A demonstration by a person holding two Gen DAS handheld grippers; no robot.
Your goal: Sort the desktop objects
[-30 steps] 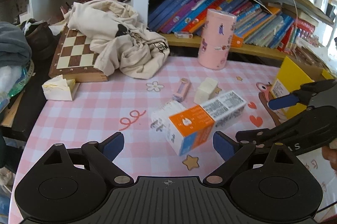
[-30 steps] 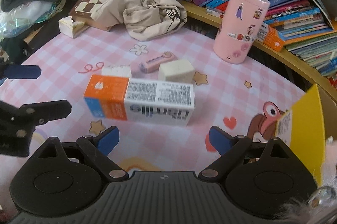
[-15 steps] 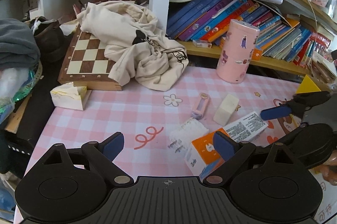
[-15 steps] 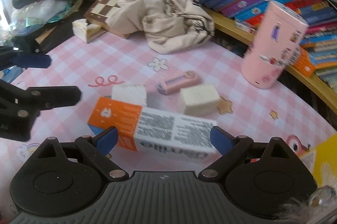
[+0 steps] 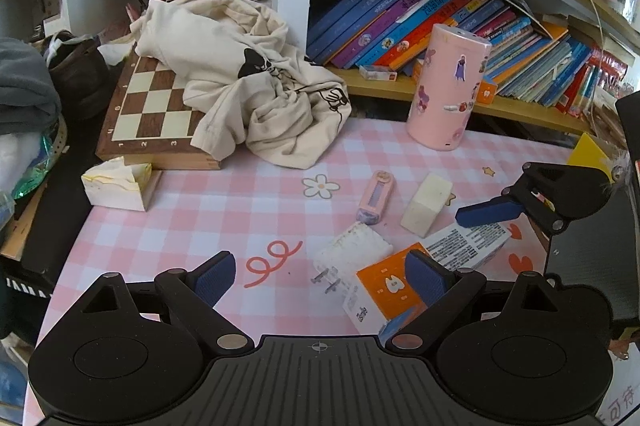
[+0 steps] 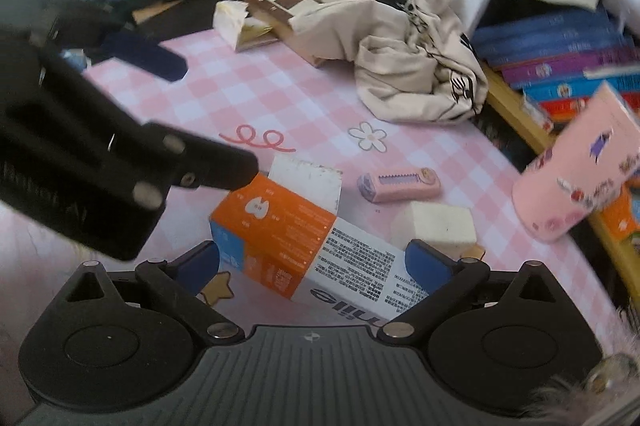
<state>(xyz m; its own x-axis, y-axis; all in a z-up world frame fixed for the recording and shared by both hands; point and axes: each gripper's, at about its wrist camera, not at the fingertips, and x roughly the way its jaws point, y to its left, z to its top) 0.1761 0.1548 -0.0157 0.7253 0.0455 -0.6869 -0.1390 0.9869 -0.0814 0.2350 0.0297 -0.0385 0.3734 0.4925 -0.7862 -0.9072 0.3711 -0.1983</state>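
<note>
An orange and white carton [image 6: 308, 246] lies on the pink checked tablecloth [image 5: 224, 210]; it also shows in the left wrist view [image 5: 392, 286]. My right gripper [image 6: 312, 262] is open with its jaws on either side of the carton. My left gripper [image 5: 320, 276] is open and empty, just left of the carton. Beside the carton lie a white plug adapter [image 5: 352, 250], a pink stapler-like case [image 5: 376, 198] and a cream block [image 5: 426, 198]. A pink sticker-covered canister [image 5: 448, 86] stands upright behind them.
A chessboard [image 5: 156, 110] with a cream cloth bag [image 5: 248, 82] heaped on it sits at the back left. A small tissue box [image 5: 118, 184] lies in front of it. Book-filled shelves [image 5: 440, 22] run along the back. A yellow box [image 5: 588, 150] stands at right.
My right gripper has moved forward and down so that the carton now sits between its jaws. My left gripper has pulled back and left, away from the carton.
</note>
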